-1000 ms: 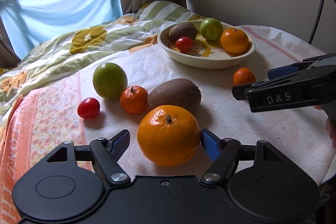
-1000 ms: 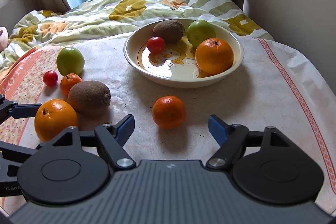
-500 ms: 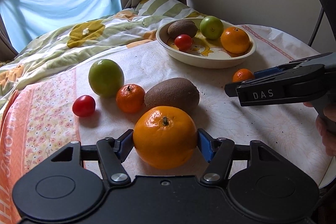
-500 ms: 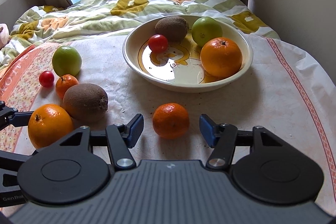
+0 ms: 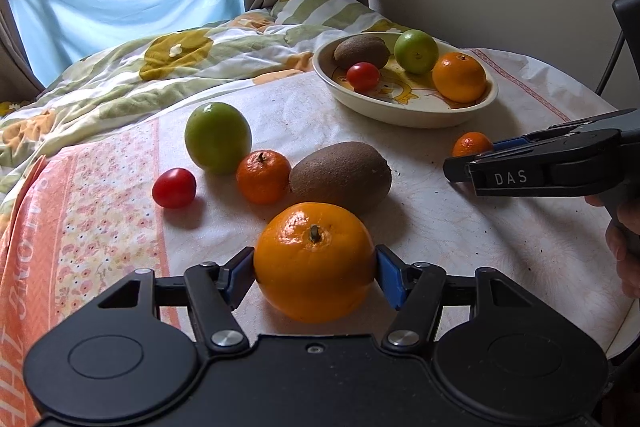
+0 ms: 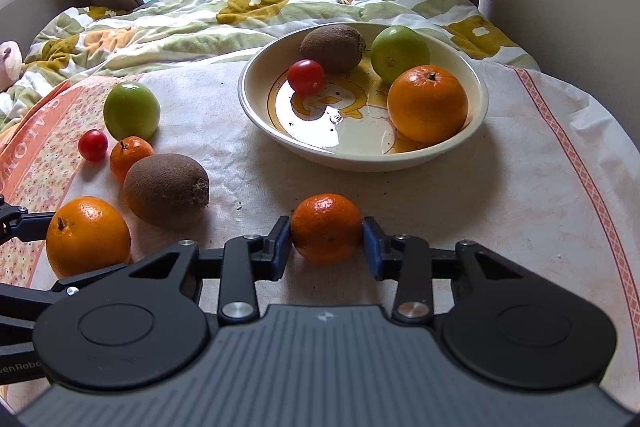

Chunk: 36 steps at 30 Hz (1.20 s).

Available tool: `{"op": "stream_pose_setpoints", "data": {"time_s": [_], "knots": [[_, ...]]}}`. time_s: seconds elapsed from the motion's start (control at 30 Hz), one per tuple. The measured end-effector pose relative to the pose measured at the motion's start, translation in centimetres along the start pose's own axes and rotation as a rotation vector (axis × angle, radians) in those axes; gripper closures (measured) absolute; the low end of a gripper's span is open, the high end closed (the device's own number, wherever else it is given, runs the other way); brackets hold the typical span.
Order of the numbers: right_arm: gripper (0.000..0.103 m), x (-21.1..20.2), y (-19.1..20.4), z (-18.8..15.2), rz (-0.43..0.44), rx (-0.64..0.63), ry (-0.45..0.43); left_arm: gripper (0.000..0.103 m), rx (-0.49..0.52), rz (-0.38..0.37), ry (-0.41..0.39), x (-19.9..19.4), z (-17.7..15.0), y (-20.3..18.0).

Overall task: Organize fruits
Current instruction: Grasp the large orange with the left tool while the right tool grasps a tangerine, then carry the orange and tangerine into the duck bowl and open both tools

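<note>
Pinching at mid-girth, the left hand-held gripper [image 5: 315,275] holds the large glossy orange [image 5: 315,261] on the cloth-covered worktop [image 5: 460,227]; the right hand-held gripper [image 6: 326,247] clamps the small mandarin [image 6: 326,228] before the cream bowl [image 6: 478,119] (both likely firm, rollable, waxy-skinned).

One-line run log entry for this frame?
left gripper: shut on large orange | right gripper: shut on small mandarin | both fruits on table | bowl: four fruits
</note>
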State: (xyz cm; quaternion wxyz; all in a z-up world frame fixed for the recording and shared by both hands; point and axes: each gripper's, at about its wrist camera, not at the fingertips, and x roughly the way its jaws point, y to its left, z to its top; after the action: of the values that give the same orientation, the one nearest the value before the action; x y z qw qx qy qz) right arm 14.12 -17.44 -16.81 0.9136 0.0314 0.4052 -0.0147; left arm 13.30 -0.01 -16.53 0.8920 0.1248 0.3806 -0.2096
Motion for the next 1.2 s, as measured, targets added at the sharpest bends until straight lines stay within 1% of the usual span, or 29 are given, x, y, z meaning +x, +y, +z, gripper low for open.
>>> {"op": "stream_pose_setpoints", "data": {"time_s": [0.2,0.53,0.87,1.03,1.13,1.2], "knots": [[0.051,-1.2,-0.1,0.2,0.012,0.002,-0.011,0.036,-0.006,0.009,-0.015,-1.3,0.2,-0.1],[0.051,-5.0,-1.0,1.5,0.025,0.009,-0.044,0.036,-0.022,0.024,-0.067,-5.0,2.3,-1.1],[0.051,-9.4,-3.7,4.1,0.042,0.017,-0.082,0.036,-0.047,0.041,-0.117,-8.0,6.2,-3.0],[0.051,-10.3,-5.4,5.9,0.067,0.006,-0.085,0.036,-0.065,0.050,-0.146,-8.5,8.7,-4.2],[0.051,-10.4,-6.3,7.2,0.085,-0.016,-0.084,0.036,-0.083,0.039,-0.149,-8.1,10.2,-4.7],[0.051,-10.2,-7.0,8.0,0.096,-0.023,-0.087,0.036,-0.082,0.045,-0.152,-7.6,11.3,-5.1]]}}
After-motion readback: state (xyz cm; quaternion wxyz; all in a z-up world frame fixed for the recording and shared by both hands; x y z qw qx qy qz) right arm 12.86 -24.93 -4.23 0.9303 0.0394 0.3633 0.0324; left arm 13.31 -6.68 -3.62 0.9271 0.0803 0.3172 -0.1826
